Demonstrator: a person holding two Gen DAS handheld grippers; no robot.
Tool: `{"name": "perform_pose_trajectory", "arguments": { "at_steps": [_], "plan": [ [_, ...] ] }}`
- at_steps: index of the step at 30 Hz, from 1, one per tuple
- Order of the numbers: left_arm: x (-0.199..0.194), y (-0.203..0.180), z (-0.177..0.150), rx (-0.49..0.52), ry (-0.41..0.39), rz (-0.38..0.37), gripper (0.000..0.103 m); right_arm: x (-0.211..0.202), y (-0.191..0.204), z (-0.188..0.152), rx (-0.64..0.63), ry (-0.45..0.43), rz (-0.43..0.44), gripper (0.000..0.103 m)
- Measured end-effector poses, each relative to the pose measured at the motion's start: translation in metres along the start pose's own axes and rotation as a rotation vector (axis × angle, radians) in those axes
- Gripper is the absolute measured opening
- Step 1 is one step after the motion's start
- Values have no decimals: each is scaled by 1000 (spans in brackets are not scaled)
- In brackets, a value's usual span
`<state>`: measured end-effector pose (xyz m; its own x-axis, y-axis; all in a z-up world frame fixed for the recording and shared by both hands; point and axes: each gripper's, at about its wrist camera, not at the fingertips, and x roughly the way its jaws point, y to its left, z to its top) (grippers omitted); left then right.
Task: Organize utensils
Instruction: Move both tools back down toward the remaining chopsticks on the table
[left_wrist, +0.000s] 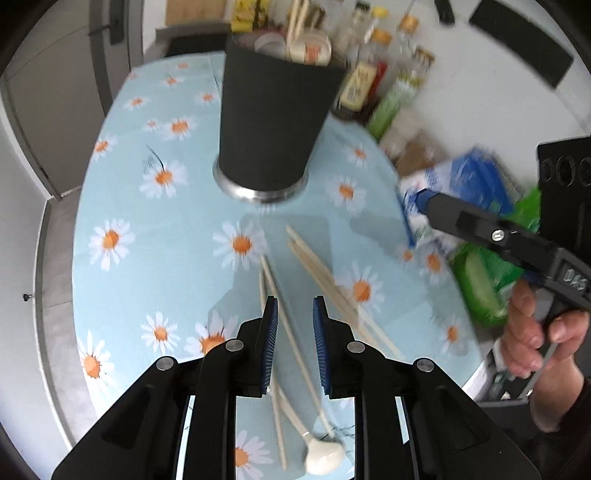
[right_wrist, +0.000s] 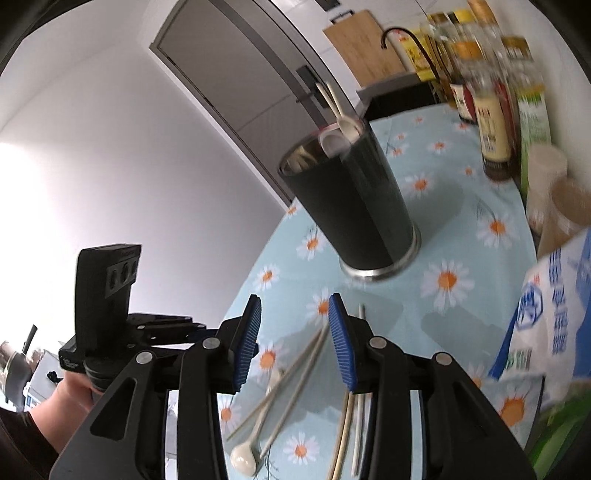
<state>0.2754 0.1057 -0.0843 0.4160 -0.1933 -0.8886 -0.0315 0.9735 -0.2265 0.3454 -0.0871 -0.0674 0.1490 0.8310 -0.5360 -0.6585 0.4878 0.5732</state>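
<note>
Partway, by our reading: we are seeing a dark cup (right_wrist: 354, 199) standing upright on the daisy cloth (left_wrist: 122, 206), and it is already holding some utensils, with a pale spoon (right_wrist: 345, 123) and what look like stick ends showing above its rim in the right view. We are not counting what is inside; the rim is blurred. Still loose on the cloth, just in front of the cup, are several chopsticks (left_wrist: 325, 273) lying fanned out and a second white spoon (left_wrist: 323, 458) lying flat with its bowl toward us. So we are judging that the bigger share is left: every loose stick and the spoon need to go into the cup. We are holding the left gripper (left_wrist: 294, 343) directly above one chopstick, which is running up between its blue pads; the jaws are standing at a narrow gap and the pads are not pressing on it, so nothing is being carried. We are holding the right gripper (right_wrist: 295, 347) over the same pile, moderately apart, with sticks passing under and between the fingers, again with no contact that we can see. In the left view the right tool is hanging off to the side near the blue-and-white pack (left_wrist: 461, 184), a hand (left_wrist: 535, 332) around its handle. Bottles (right_wrist: 491, 122) are crowding the far edge, clear of the work. We are treating the next pick as not yet begun.
</note>
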Motion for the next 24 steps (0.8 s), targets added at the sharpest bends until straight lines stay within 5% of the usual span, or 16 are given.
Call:
{"name": "perform_pose_trajectory", "arguments": {
  "at_steps": [8,24],
  "plan": [
    [42,5,-2,51,174,30,19,7,-13,-31,61,55,-5,39],
    [79,13,10,33,345,92,19,-7,-17,-60,140,69,7,39]
  ]
}}
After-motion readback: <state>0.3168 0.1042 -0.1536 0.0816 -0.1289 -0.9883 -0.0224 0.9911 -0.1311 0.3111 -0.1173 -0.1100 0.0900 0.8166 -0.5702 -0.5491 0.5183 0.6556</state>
